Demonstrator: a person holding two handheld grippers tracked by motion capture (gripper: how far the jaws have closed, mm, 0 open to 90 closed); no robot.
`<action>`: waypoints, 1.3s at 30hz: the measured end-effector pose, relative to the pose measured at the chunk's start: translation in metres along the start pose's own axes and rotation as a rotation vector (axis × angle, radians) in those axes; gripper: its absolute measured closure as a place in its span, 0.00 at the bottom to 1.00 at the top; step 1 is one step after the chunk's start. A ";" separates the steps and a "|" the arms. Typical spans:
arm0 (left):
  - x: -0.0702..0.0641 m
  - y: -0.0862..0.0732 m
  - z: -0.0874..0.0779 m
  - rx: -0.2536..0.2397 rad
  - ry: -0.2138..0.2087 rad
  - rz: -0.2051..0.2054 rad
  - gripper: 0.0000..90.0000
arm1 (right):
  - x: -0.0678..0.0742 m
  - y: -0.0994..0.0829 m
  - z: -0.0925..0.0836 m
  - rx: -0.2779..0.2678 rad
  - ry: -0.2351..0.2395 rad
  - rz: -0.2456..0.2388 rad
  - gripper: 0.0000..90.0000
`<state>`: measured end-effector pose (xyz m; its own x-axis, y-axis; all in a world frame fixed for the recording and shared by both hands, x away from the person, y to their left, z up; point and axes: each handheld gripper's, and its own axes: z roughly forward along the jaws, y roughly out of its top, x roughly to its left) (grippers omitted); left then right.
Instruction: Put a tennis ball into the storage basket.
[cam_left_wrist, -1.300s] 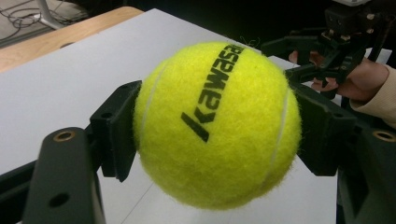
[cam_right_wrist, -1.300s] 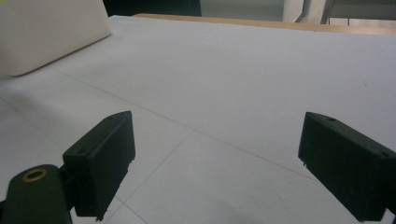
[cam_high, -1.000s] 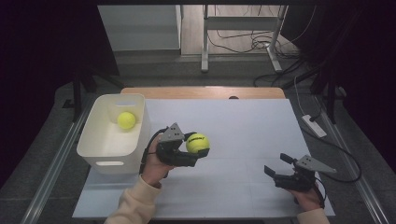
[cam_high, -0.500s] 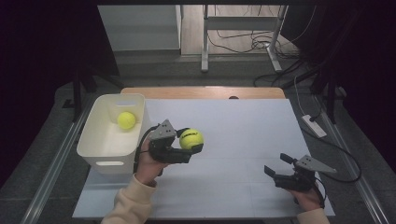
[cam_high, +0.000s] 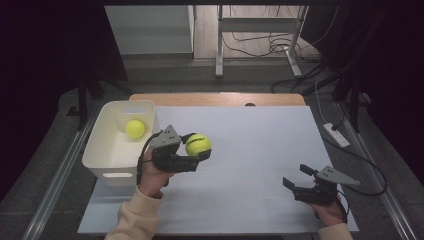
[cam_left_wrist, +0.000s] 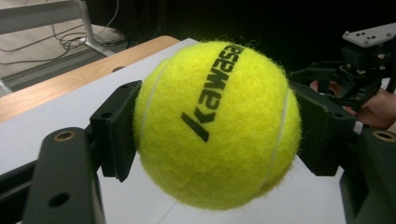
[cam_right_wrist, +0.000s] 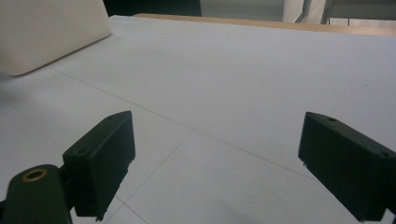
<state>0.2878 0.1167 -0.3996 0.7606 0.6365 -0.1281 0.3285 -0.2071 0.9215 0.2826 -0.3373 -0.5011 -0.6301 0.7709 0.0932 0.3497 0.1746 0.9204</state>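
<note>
Left gripper view: left gripper (cam_left_wrist: 217, 126) clamps the ball (cam_left_wrist: 217, 123) across its middle; light, fuzzy, springy, likely grips well. Right gripper (cam_right_wrist: 217, 163) gapes empty.

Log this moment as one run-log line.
left tool: shut on tennis ball, beside white bin | bin: second ball inside | right tool: open, nothing between jaws, over table

I have carried the left gripper (cam_high: 199, 150) and its clamped tennis ball (cam_high: 198, 145) up-frame and leftward, closer to the white bin (cam_high: 107, 150).
</note>
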 end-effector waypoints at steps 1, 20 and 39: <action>0.001 0.000 -0.001 -0.002 0.005 -0.002 0.30 | 0.000 0.000 0.000 0.000 0.000 0.000 0.12; 0.008 0.004 -0.020 -0.035 0.050 -0.001 0.30 | 0.000 0.000 0.000 0.000 0.000 0.003 0.12; 0.022 0.005 -0.040 -0.068 0.115 -0.034 0.30 | 0.002 0.001 0.001 -0.001 0.003 -0.004 0.12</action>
<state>0.2835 0.1590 -0.3826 0.6791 0.7241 -0.1204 0.3111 -0.1353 0.9407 0.2823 -0.3355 -0.5005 -0.6334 0.7685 0.0909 0.3471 0.1771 0.9210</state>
